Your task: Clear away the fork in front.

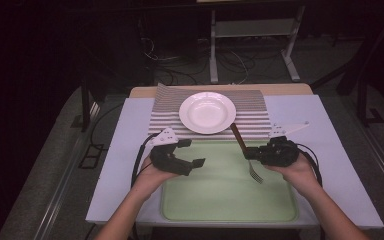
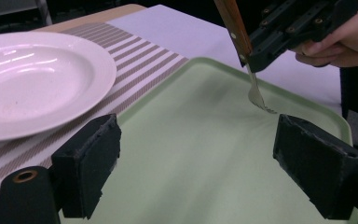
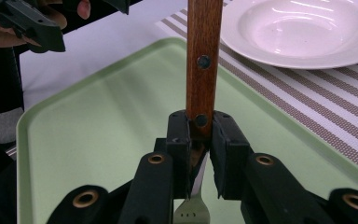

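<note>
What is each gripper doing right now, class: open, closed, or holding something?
Left gripper: open, nothing between its jaws.
Right gripper: closed on the fork by its wooden handle.

Green tray (image 1: 220, 200) mostly bare, room to pass over its middle & near side. Fork (image 1: 252, 170) hangs over tray's right part, held by right gripper (image 1: 250, 152). Plate (image 1: 207, 112) on striped mat (image 1: 252, 122) blocks far side.
</note>
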